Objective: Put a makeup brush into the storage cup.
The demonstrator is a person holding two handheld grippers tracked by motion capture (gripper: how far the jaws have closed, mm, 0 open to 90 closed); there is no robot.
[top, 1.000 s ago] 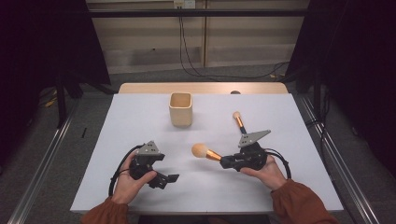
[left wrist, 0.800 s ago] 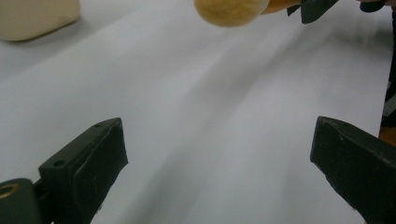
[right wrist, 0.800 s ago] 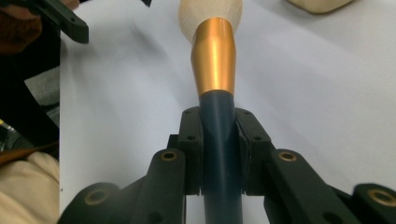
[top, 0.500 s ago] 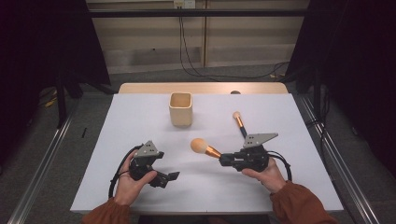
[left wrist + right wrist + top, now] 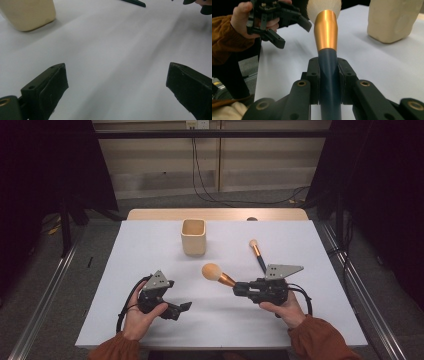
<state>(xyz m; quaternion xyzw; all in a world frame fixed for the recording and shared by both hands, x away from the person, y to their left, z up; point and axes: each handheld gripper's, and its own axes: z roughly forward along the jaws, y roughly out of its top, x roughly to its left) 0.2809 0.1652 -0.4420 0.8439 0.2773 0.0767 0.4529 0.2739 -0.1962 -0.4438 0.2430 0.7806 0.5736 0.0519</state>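
- Makeup brush [image 5: 327, 50], the large one with a dark blue handle, copper ferrule and pale round head, sits clamped between the jaws of the right gripper [image 5: 240, 290]; in the right gripper view the pads press on both sides of the handle just below the ferrule.
- Its head [image 5: 212, 271] points toward the table's middle, lifted off the white table [image 5: 150, 245] and roughly level, well short of the cup.
- Left gripper [image 5: 182, 307] rests low near the front edge on the person's left side, jaws spread wide with nothing between them; the left gripper view looks across bare tabletop between the two black pads.
- Beyond the right gripper, a second, smaller brush [image 5: 257, 254] lies flat on the table, head away from the person, untouched.
- Farthest back stands the beige cup [image 5: 193, 236], upright with its mouth open and, as far as the high view shows, nothing inside.
- Step in hand, as I judge it: the first brush is picked up and is being carried, probably toward the cup.
- Next move likely calls for carrying the brush onward over the cup's mouth, tipping it so the handle end points down, then loosening the grip only once the handle is inside the rim.
- Risk: the cup looks light, so a nudge from the brush could tip it.
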